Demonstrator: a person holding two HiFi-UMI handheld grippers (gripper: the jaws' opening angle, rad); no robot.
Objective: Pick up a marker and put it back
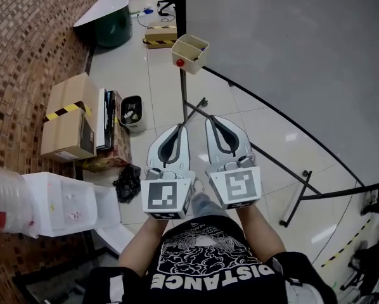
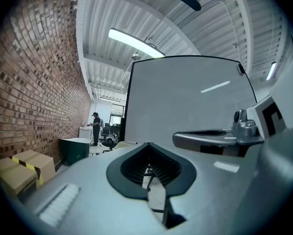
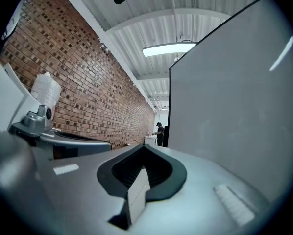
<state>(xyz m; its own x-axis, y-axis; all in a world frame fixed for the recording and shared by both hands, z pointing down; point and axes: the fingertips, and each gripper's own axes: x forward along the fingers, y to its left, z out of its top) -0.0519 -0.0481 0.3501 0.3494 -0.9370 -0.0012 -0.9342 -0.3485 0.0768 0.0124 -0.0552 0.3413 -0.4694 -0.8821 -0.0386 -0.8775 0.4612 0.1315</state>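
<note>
Marker ends, probably, are the small dark bits (image 1: 203, 44) poking from the far rim of the beige box (image 1: 192, 61). They are too small in the head view to be sure of. The box hangs at the left edge of the whiteboard (image 1: 291, 56), far from the person, with a round red thing (image 1: 180, 62) on its left wall.

Neither gripper carries a marker. The left gripper (image 1: 180, 127) and the right gripper (image 1: 210, 120) are held side by side, near the person's chest, well apart from the box and pointing toward it.

As for the step in hand, this fits two stages equally. Either a marker is waiting in the box to be fetched, or it has been carried and now lies back in its place. The pictures do not settle which, so they do not settle the next move. Any dealing with the box would mean a long reach forward and to the far left.

In the left gripper view, the left gripper (image 2: 149, 144) has its jaws drawn together at the tips. The hollow behind them frames only floor and a stand leg. The right gripper (image 3: 144, 146) looks the same in its own view, closed tip to tip and touching nothing.
</note>
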